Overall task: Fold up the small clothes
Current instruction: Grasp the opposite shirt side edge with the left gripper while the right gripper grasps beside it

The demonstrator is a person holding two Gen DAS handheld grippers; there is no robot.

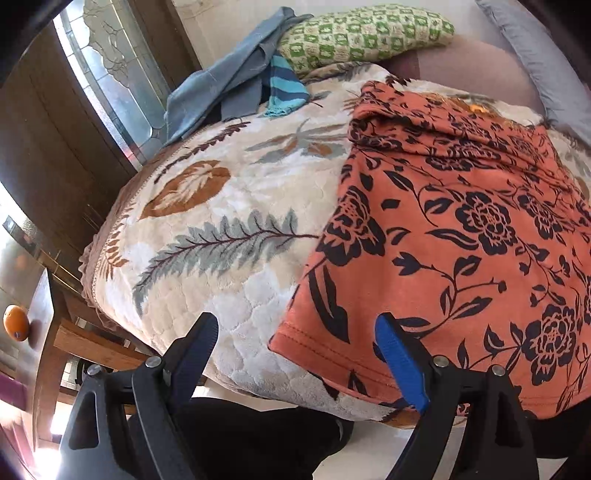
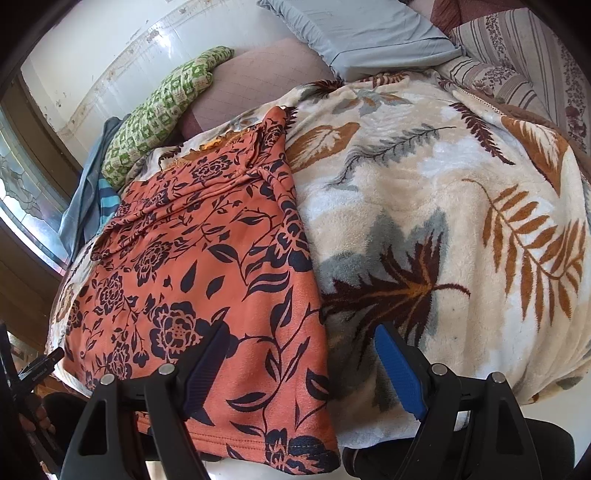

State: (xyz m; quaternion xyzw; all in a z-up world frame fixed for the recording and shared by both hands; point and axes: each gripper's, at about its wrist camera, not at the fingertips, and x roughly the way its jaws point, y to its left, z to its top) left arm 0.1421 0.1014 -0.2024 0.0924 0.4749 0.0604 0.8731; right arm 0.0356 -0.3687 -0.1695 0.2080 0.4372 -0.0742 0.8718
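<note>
**Both grippers wide over orange garment on bed**

Orange floral garment [image 1: 461,229] lies spread on the leaf-print blanket [image 1: 221,229], hem at the near edge. Left gripper [image 1: 295,350] fingers apart, straddling the hem's left corner, holding nothing. Right gripper [image 2: 299,362] fingers apart over the right corner. Behind: blue cloth [image 1: 221,85], striped piece [image 1: 284,88], green pillow [image 1: 362,33], grey pillow [image 2: 362,29]. Orange ball, maybe fruit [image 1: 16,322], on side table.

Orange garment [image 1: 461,229] [image 2: 207,266], black floral print, spread flat, far end rumpled, hem at near edge.
</note>
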